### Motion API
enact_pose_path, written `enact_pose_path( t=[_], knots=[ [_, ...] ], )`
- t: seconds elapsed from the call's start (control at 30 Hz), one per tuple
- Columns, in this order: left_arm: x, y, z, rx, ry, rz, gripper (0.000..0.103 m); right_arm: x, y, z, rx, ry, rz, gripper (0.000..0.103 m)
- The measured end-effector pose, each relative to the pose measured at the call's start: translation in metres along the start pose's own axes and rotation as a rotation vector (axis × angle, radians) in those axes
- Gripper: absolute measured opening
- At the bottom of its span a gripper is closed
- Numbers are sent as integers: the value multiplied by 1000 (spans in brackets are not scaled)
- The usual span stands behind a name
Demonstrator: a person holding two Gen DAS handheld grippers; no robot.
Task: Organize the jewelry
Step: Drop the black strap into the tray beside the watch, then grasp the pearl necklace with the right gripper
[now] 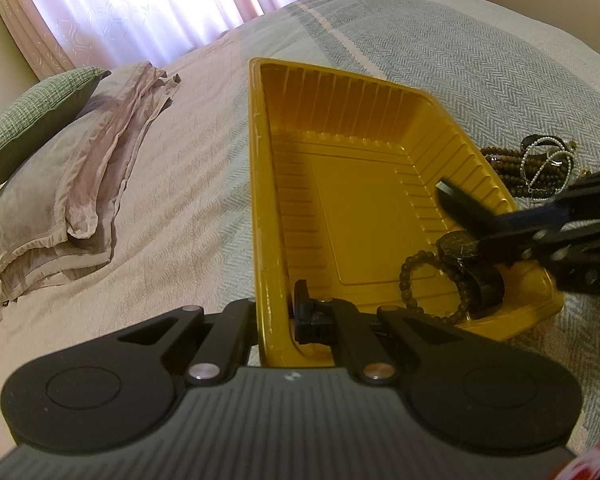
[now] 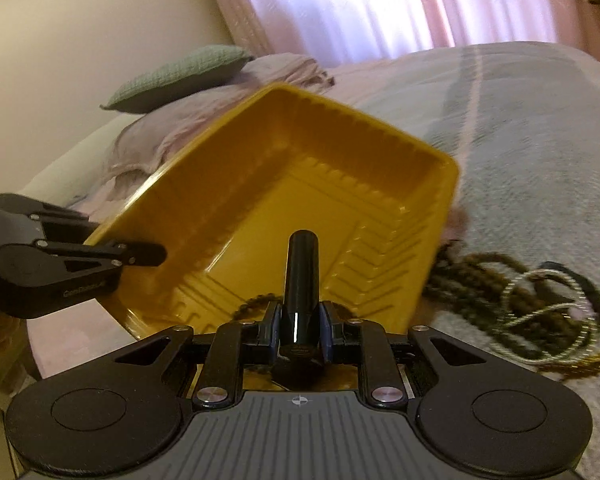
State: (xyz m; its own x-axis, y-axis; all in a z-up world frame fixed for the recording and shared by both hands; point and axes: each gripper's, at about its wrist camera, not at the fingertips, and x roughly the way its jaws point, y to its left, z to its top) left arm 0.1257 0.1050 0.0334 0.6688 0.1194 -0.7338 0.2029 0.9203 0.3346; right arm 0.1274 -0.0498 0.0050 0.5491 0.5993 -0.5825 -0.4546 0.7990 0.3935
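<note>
Between my two grippers sits the yellow tray (image 1: 284, 184), held at its near-left rim and taking a black watch (image 1: 470, 268).

Far off to my left lie a green cushion (image 1: 36, 120) and a rumpled mauve pillowcase (image 1: 80, 184) on the bedspread (image 1: 440, 52). My left gripper (image 1: 278, 316) is clamped on the tray's near wall, one finger outside and one finger inside it. Just right of that, in the tray's near corner, a dark bead bracelet (image 1: 410, 268) touches the watch. My right gripper (image 2: 300, 320) is closed on the watch strap (image 2: 302, 264), which sticks straight ahead between its fingers. Beyond the tray's right wall, a tangle of brown bead strands (image 2: 480, 280) and a pearl string (image 2: 540, 312) rests on the bedspread.
</note>
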Motion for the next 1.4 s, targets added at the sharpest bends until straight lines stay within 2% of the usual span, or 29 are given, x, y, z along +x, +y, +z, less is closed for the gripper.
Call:
enact_pose_path(
  t=[0.13, 0.2, 0.33, 0.43, 0.57, 0.8, 0.93, 1.2, 1.27, 1.4],
  knots=[
    [0, 0, 0, 0, 0, 0, 3, 11, 2, -4, 35, 16, 25, 20],
    [0, 0, 0, -1, 2, -2, 3, 11, -4, -5, 74, 21, 49, 24],
    [1, 0, 0, 0, 2, -2, 3, -4, -12, -6, 80, -20, 25, 29],
    [2, 1, 0, -4, 2, -3, 3, -22, -21, -8, 81, -66, -32, 31],
    [1, 0, -1, -2, 1, -4, 3, -45, -42, -17, 86, -111, -160, 38],
    [0, 0, -1, -1, 0, -4, 3, -67, -85, -38, 84, -95, -374, 40],
    [-1, 0, -1, -3, 2, -5, 3, -71, -103, -42, 98, -97, -404, 40],
    [-1, 1, -1, -9, 4, -6, 3, -50, -109, -35, 22, -75, -422, 39],
    [-1, 1, -1, -10, 4, -6, 3, -46, -110, -35, 19, -63, -421, 35],
    [0, 1, 0, -10, 5, -6, 3, -39, -113, -34, 16, -46, -437, 5]
  ],
)
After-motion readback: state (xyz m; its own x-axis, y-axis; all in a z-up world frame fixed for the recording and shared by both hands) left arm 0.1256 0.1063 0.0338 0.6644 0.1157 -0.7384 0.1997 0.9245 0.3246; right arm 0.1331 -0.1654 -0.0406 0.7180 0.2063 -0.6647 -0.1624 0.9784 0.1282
